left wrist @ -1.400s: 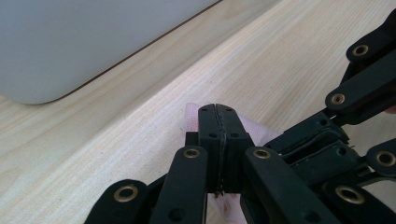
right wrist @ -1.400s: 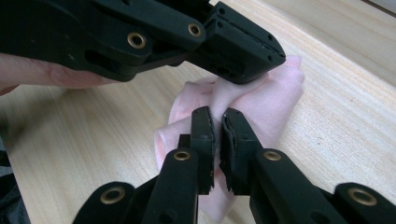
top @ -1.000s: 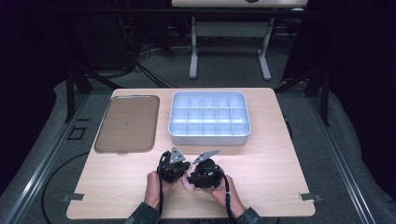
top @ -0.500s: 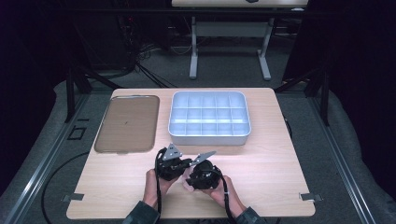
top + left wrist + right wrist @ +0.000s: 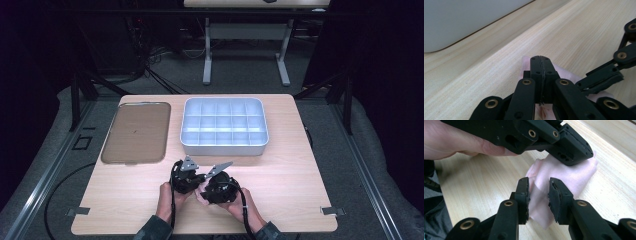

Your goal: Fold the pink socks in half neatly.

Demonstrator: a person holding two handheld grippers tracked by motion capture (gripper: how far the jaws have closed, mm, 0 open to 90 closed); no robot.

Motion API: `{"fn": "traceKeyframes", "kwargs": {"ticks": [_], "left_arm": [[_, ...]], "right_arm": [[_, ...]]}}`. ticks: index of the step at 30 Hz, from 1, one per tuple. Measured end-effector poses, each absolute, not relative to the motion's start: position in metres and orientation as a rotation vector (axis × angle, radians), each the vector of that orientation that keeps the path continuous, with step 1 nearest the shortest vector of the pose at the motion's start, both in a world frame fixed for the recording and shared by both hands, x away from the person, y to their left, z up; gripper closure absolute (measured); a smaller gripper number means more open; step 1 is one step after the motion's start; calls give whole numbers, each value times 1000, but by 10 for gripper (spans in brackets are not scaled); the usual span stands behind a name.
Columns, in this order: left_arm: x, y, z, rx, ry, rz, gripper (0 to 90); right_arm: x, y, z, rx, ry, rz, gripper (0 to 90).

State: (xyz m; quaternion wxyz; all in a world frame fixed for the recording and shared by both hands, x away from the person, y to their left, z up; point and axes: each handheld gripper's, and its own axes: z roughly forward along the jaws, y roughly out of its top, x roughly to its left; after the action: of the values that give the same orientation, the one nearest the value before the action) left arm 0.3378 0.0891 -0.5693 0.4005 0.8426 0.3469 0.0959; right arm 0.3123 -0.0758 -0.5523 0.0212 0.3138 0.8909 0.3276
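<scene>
Item: pink cloth (image 5: pixel 564 173), small and soft, crumpled, lying on the wooden surface (image 5: pixel 295 170) near the person's edge, well apart from the grey compartment tray (image 5: pixel 224 127) and the flat brown tray (image 5: pixel 136 132) behind it. Left tool (image 5: pixel 541 75): jaws pressed together, a corner of the cloth seen just beneath and ahead of the tip; whether fabric is pinched between the pads cannot be told, though in the right gripper view the same tool is seen lying across the far end of the cloth. Right tool (image 5: pixel 539 195): jaws apart and just opened a little further, set one on each side of the near fold, the pads close beside the fabric but not seen pressing on it. Relation noted: the cloth's long axis is judged to run from the right tool's gap away toward the left tool, so that it is spanned end to end by both; the right tool is the nearer to the free end. For the coming move, a closing of the right jaws on that near fold is judged to be required before anything can be spread or lifted. In the high view both tools are held side by side, nearly touching, over the same spot
</scene>
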Motion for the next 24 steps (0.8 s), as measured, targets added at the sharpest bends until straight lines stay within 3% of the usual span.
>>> {"fn": "traceKeyframes", "kwargs": {"ticks": [13,24], "left_arm": [[337,90,-571,2111,909,249,900],[336,91,-571,2119,910,262,900]], "right_arm": [[310,-80,-538,984,2690,1143,839],[309,-67,-559,964,2725,1063,862]]}}
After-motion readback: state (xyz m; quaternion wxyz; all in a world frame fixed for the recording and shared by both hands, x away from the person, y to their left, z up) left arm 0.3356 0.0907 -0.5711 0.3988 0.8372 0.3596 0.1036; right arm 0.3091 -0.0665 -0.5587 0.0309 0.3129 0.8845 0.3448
